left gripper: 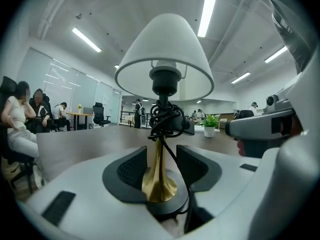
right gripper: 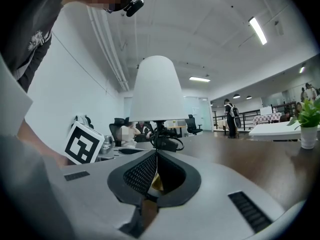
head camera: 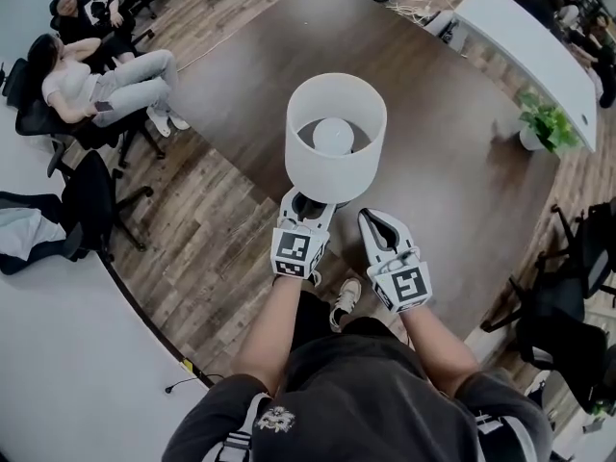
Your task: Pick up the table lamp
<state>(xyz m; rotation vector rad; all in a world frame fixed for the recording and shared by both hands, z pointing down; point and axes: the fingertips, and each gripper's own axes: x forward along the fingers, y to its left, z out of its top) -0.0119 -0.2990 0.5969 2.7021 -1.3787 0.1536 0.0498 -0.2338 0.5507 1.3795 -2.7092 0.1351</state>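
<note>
Tabletop (head camera: 452, 142): one table lamp (head camera: 335, 166); two grippers: left gripper (head camera: 313, 203) agape, right gripper (head camera: 372, 218) closed.

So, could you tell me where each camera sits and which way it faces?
Head view: on the person's head, facing steeply down at the table lamp on the table; both forearms, left gripper and right gripper show.
Left gripper view: on the left gripper, facing along its open jaws, the brass stem between them; the right gripper shows at right.
Right gripper view: on the right gripper, facing along its shut jaws towards the lamp; the person's torso shows upper left.
Both gripper views show the lamp.
</note>
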